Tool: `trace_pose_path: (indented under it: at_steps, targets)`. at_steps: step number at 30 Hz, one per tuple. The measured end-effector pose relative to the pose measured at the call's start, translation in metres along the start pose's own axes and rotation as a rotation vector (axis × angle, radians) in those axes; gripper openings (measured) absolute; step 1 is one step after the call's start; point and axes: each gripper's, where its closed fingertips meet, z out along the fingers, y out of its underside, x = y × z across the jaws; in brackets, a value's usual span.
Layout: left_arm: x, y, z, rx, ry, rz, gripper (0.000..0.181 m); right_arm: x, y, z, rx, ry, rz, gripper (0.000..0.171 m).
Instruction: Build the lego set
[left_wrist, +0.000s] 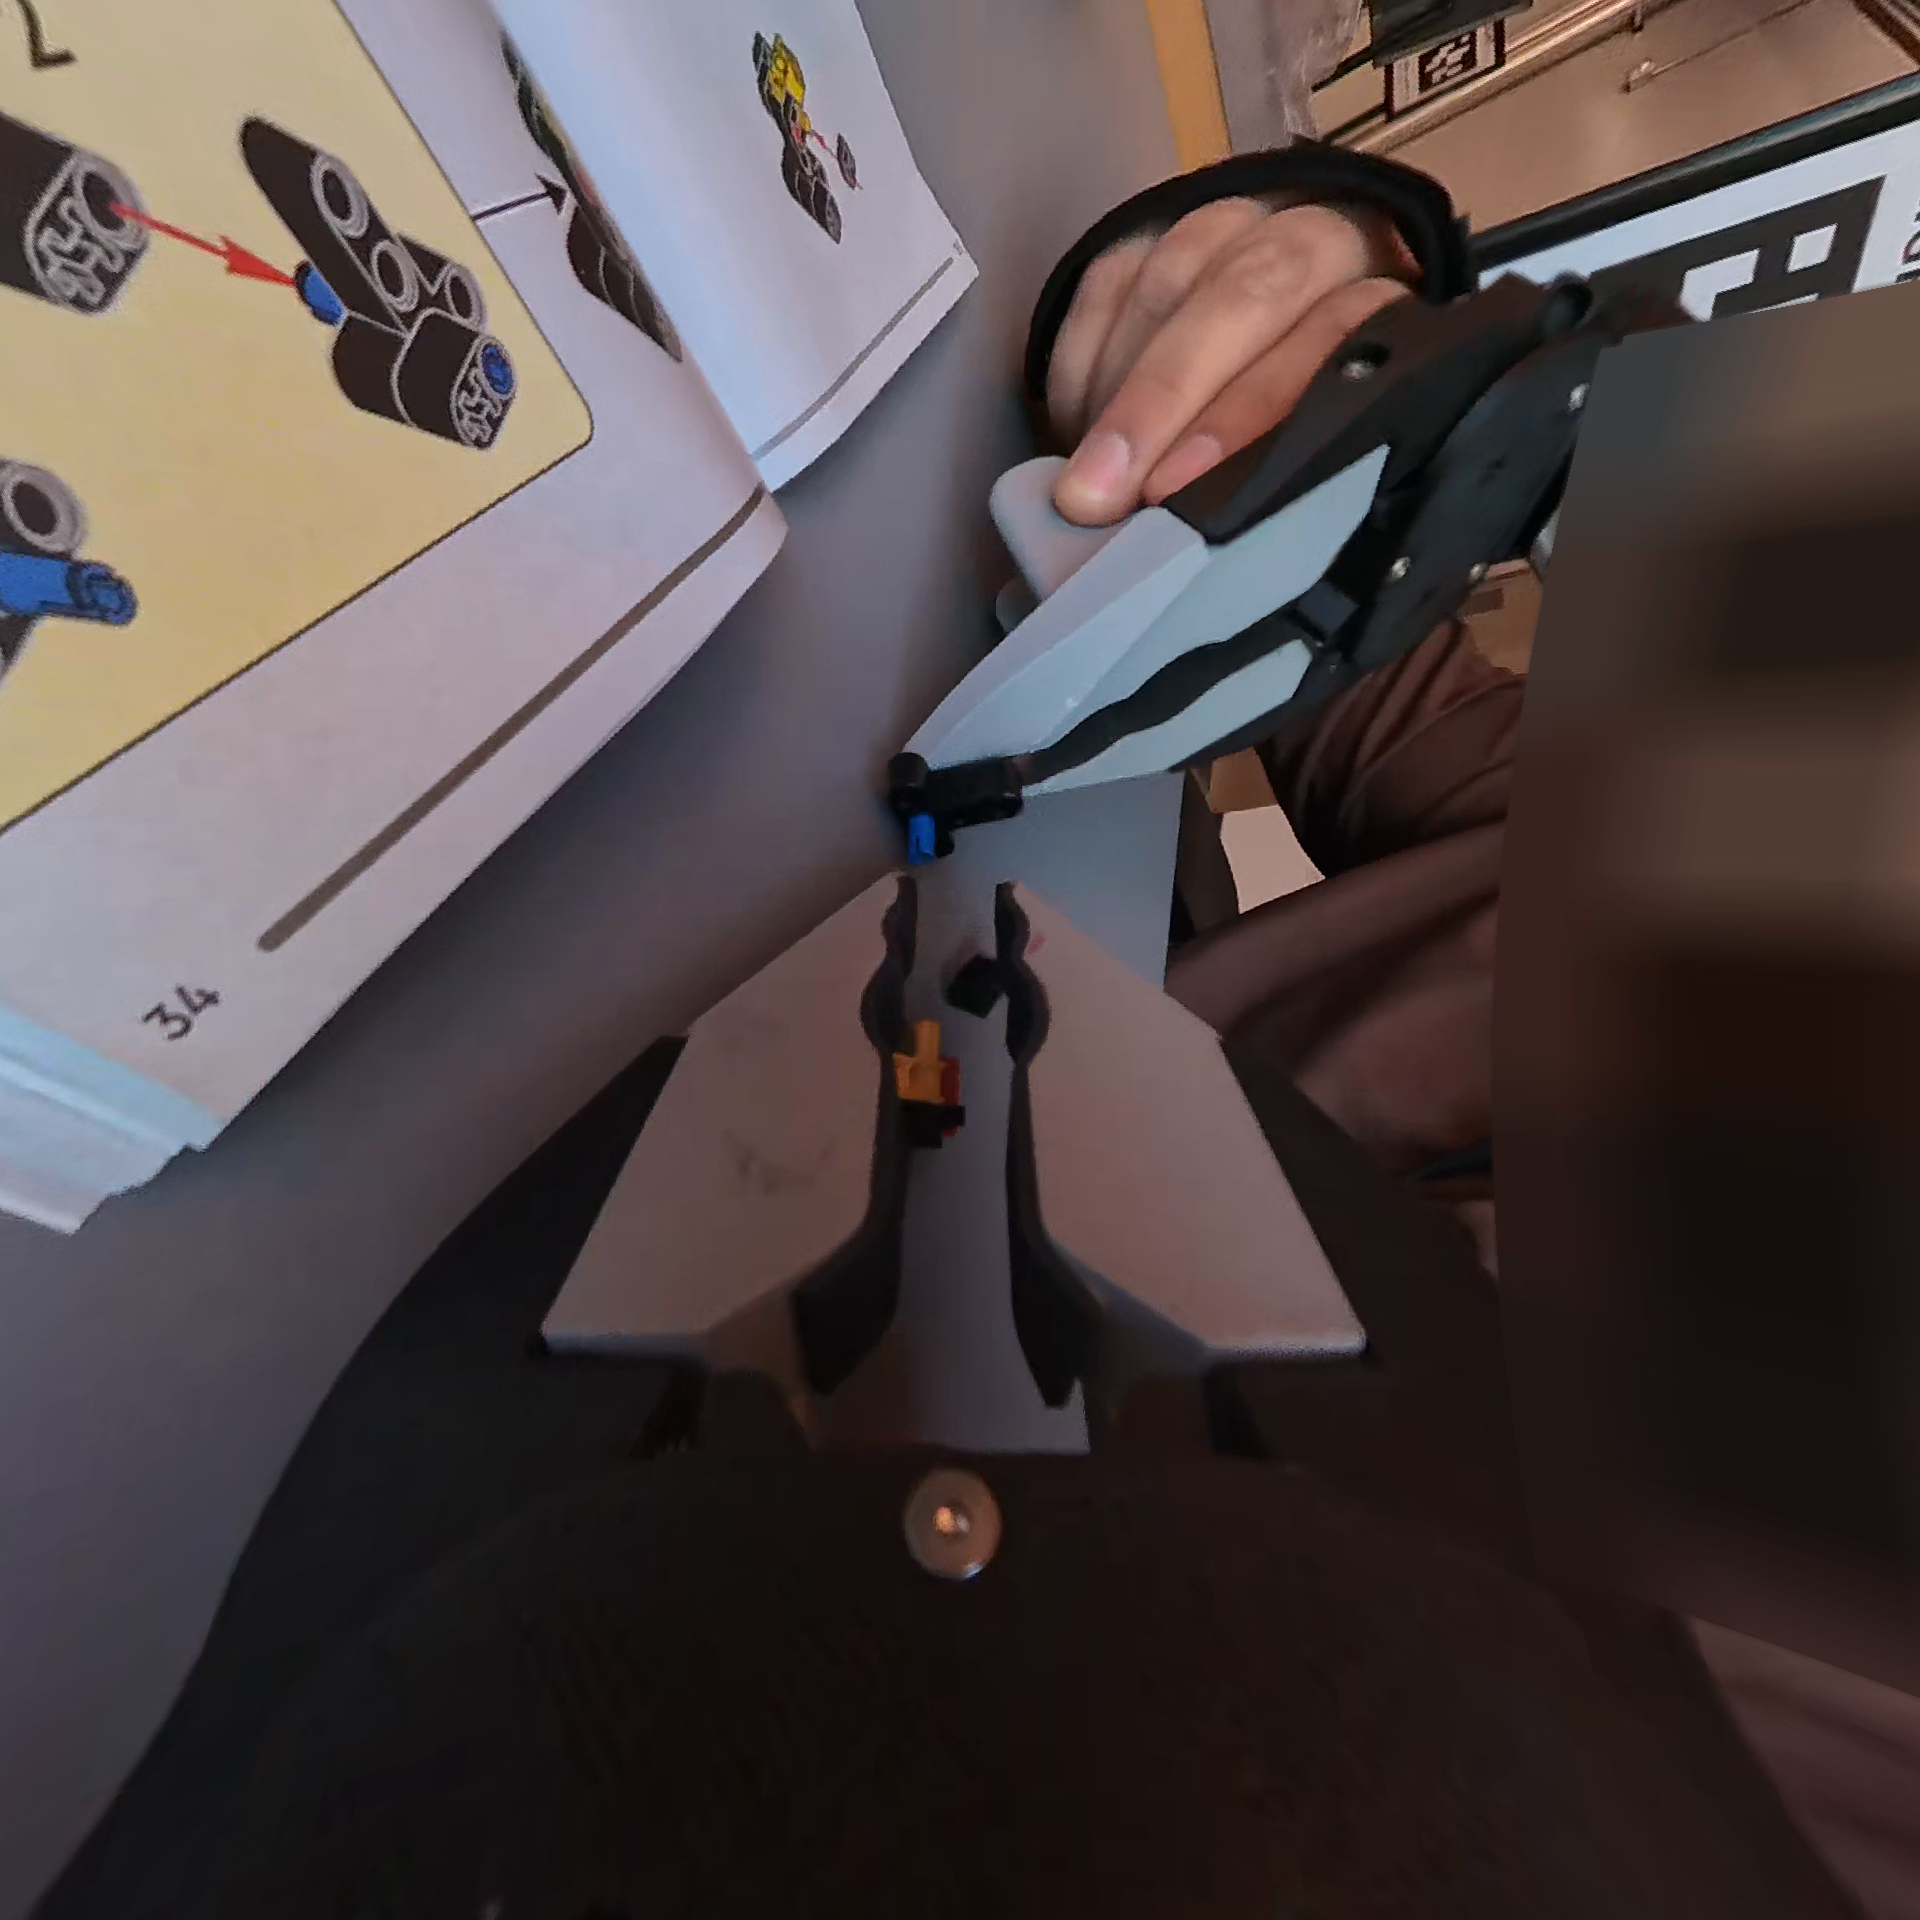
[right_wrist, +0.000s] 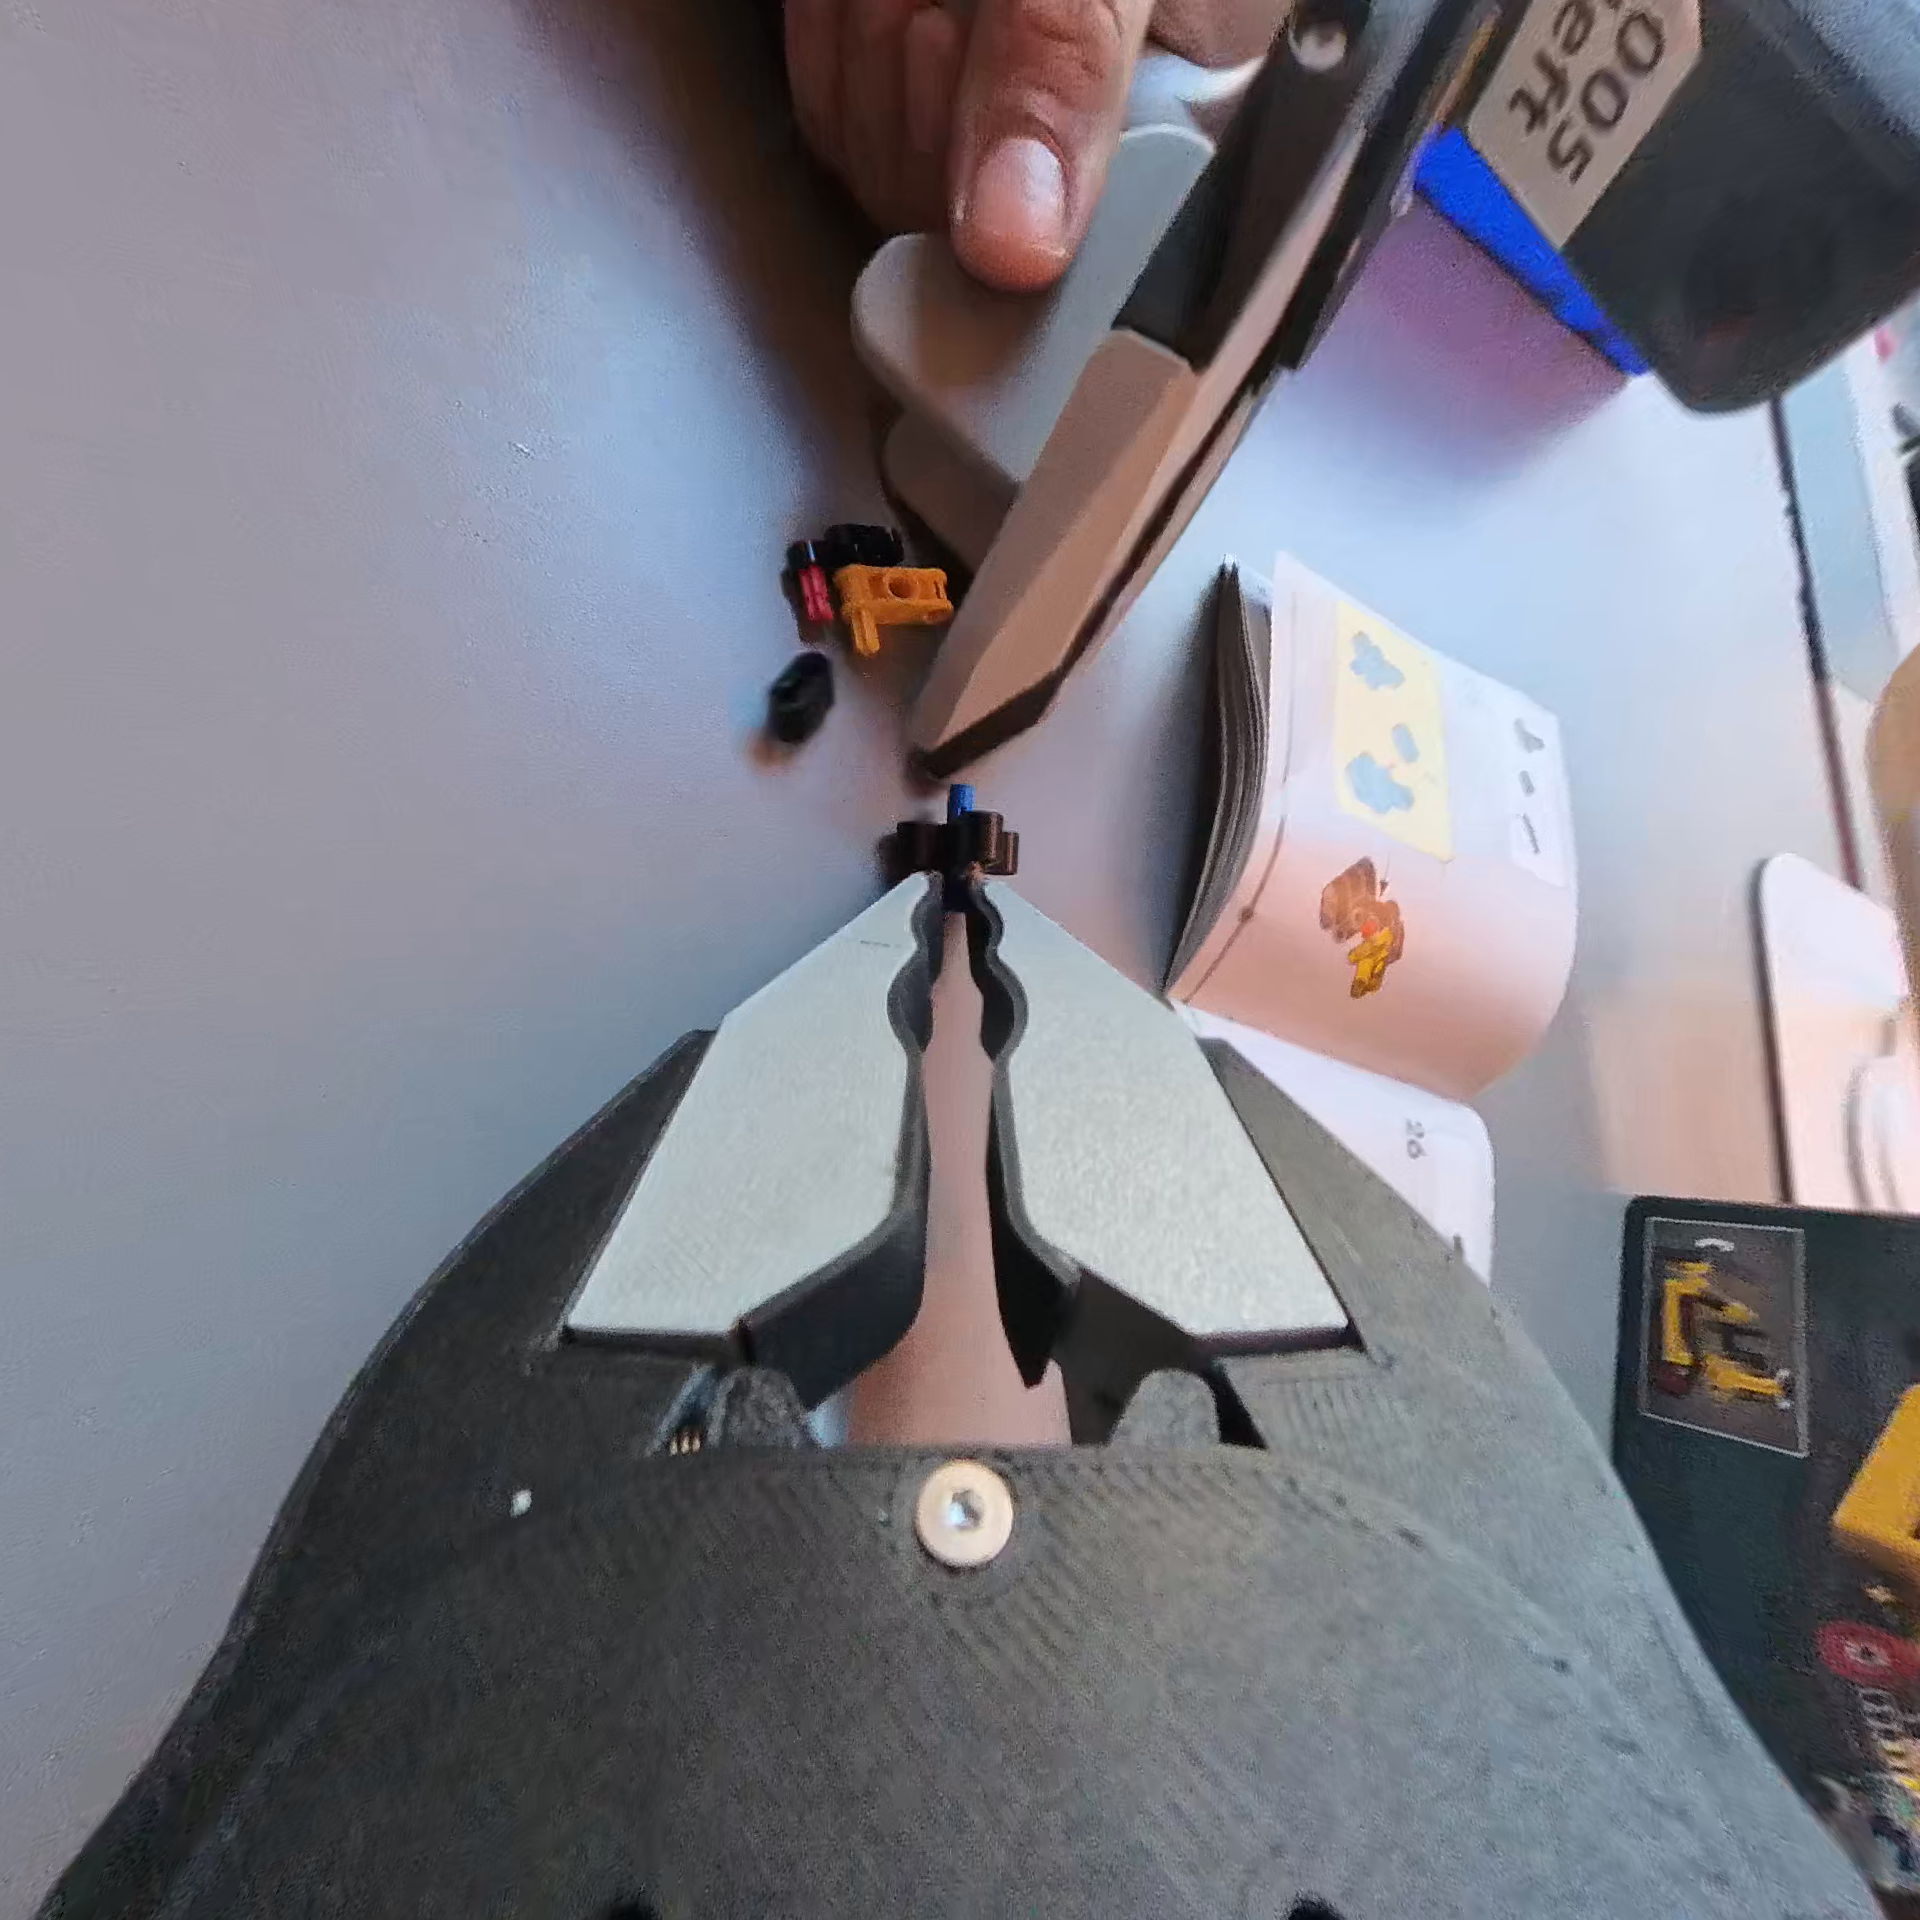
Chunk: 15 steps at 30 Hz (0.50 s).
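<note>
My right gripper (right_wrist: 961, 883) is shut on a small black Lego assembly with a blue pin (right_wrist: 956, 840), held just above the grey table. In the left wrist view the right gripper (left_wrist: 971, 774) comes in from the upper right with that black and blue assembly (left_wrist: 940, 800) at its tips. My left gripper (left_wrist: 954, 885) is open a little and empty, its tips just short of the assembly. In the right wrist view the left gripper (right_wrist: 930, 764) points down at the blue pin. An orange piece (right_wrist: 894, 597) and a small black piece (right_wrist: 800, 696) lie loose on the table.
The open instruction booklet (left_wrist: 364, 520) lies to the left, and it also shows in the right wrist view (right_wrist: 1382, 831). The Lego box (right_wrist: 1766, 1455) stands at the lower right. A red and black piece (right_wrist: 810, 587) lies by the orange one. A person's hand (left_wrist: 1195, 343) holds each gripper. Only a small space, under 4 cm, lies between the two pairs of fingers. About 4 centimetres separates my left fingertips from the orange piece (right_wrist: 894, 597).
</note>
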Motion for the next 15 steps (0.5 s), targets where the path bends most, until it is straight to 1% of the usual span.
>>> trace_pose_path:
  at_steps: [1,3,4,6,8,9,11,15]
  targets:
    - [0.000,0.000,-0.002,0.002,-0.008,0.016,0.015,0.000,0.001,-0.001,0.005,-0.010,0.019,0.001]
    - [0.000,-0.001,-0.008,0.008,-0.043,0.051,0.023,0.001,0.004,-0.002,0.008,-0.018,0.037,0.000]
    - [0.000,-0.003,-0.013,0.020,-0.073,0.073,0.030,0.001,0.004,-0.003,0.011,-0.024,0.043,0.000]
    - [0.006,-0.001,-0.023,0.037,-0.156,0.165,0.032,0.000,0.003,-0.006,0.028,-0.041,0.058,0.000]
    - [0.009,0.008,-0.029,0.022,-0.286,0.266,0.034,-0.003,0.003,-0.010,0.043,-0.067,0.071,0.001]
    - [0.012,0.016,-0.028,0.004,-0.335,0.310,0.034,-0.003,0.003,-0.011,0.045,-0.068,0.072,0.001]
    - [0.018,0.030,-0.021,-0.023,-0.379,0.360,0.032,-0.003,0.004,-0.011,0.043,-0.071,0.065,0.001]
    - [0.022,0.037,-0.004,-0.030,-0.460,0.430,0.027,-0.013,0.001,-0.010,0.046,-0.114,0.054,0.000]
